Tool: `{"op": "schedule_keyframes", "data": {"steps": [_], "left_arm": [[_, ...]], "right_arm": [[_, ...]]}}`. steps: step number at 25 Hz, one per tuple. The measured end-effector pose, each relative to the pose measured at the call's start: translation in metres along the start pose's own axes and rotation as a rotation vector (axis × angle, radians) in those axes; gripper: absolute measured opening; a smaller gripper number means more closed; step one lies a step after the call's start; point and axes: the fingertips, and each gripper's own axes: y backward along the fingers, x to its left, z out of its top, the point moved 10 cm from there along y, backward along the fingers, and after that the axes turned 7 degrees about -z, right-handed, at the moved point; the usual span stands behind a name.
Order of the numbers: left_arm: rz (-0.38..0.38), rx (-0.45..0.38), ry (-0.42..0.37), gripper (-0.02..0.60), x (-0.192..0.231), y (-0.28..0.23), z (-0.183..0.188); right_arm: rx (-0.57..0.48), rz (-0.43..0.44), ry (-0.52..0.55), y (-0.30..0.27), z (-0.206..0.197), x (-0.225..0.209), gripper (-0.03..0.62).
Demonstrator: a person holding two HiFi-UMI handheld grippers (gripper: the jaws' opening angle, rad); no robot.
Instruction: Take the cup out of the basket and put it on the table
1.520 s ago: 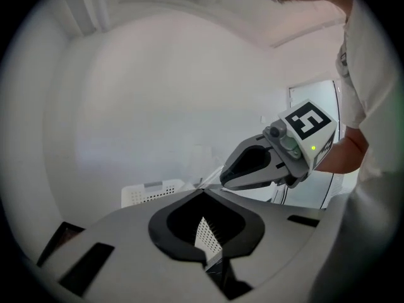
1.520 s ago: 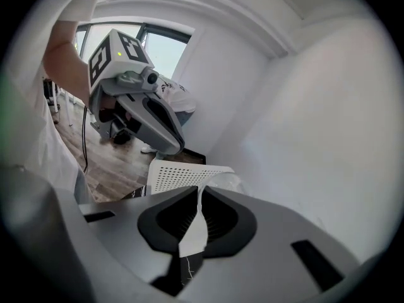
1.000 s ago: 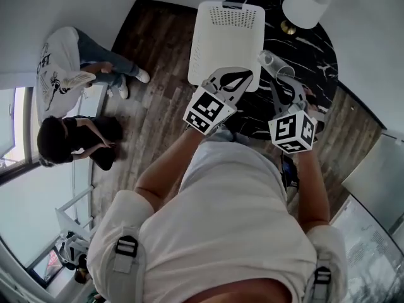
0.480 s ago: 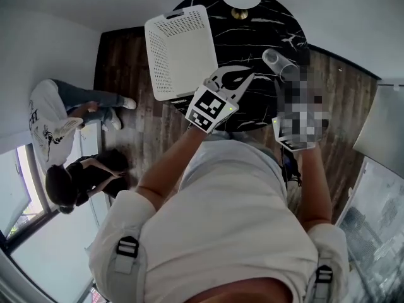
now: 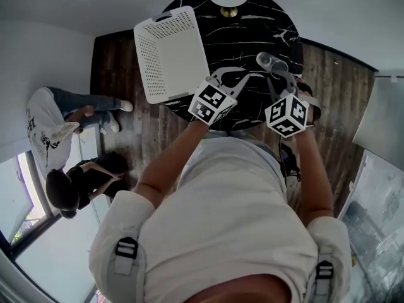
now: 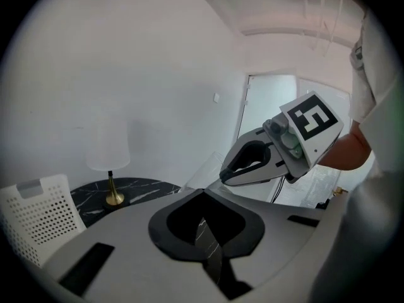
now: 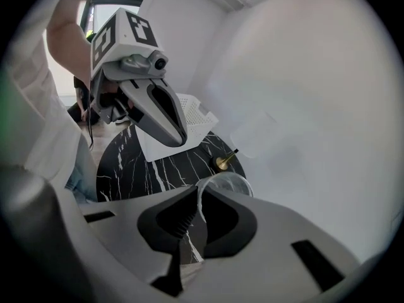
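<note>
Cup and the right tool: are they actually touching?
Touching. The right gripper view shows the clear cup's wall pinched between the jaws of the right tool, with no gap on either side.

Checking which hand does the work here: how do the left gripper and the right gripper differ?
The right gripper is shut on the rim of a clear cup; the left gripper is shut with nothing in it. In the head view the left gripper sits beside the white basket, the right gripper farther from it. Both reach over the black table and carry a marker cube.
</note>
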Motion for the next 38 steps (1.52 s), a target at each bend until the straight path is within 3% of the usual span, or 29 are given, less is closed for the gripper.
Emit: {"op": "schedule_keyframes", "data": {"steps": [14,21,28,38], "left_arm": [[-0.053,0.164,0.118,0.005,0.01,-0.062,-0.057],[-0.04,0.255,0.173,0.005,0.01,-0.078,-0.097],[-0.028,0.318,0.195,0.005,0.013,-0.075,-0.121],[-0.016,0.323,0.201,0.005,0.013,-0.071,-0.127]], "right_arm": [[0.176,0.241,0.197,-0.102,-0.043,0.038,0.026],[0.226,0.332,0.28,-0.132,-0.057,0.058,0.026],[0.251,0.384,0.312,-0.145,-0.067,0.069,0.026],[0.258,0.418,0.295,-0.149,-0.077,0.078,0.028]]}}
